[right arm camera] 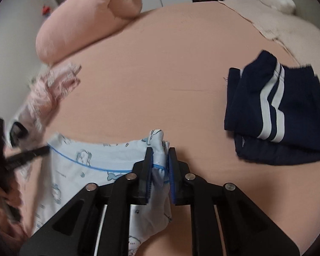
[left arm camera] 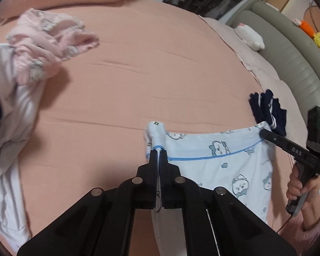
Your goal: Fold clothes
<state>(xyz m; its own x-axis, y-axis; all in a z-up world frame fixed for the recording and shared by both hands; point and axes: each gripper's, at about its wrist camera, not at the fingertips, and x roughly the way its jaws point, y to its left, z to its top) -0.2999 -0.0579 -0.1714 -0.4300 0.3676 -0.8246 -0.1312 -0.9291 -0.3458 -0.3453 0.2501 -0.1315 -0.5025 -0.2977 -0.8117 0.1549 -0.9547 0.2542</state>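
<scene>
A light blue garment (left arm camera: 219, 166) with cartoon prints and a blue piping line lies stretched on the pink bed sheet (left arm camera: 138, 74). My left gripper (left arm camera: 158, 152) is shut on its left top corner, and a tuft of cloth sticks out past the fingertips. My right gripper (right arm camera: 160, 152) is shut on the other top corner, with bunched cloth (right arm camera: 159, 149) squeezed between its blue pads. In the left wrist view, the right gripper (left arm camera: 263, 133) reaches in from the right, held by a person's hand (left arm camera: 300, 187). The left gripper (right arm camera: 45, 149) appears blurred at the left in the right wrist view.
A folded navy garment with white stripes (right arm camera: 277, 111) lies right of the blue one. A crumpled pink garment (left arm camera: 53, 40) and a white one (left arm camera: 10, 106) are piled at the left. A pink pillow (right arm camera: 85, 21), a beige blanket (right arm camera: 288, 27) and a white plush toy (left arm camera: 249, 36) lie at the back.
</scene>
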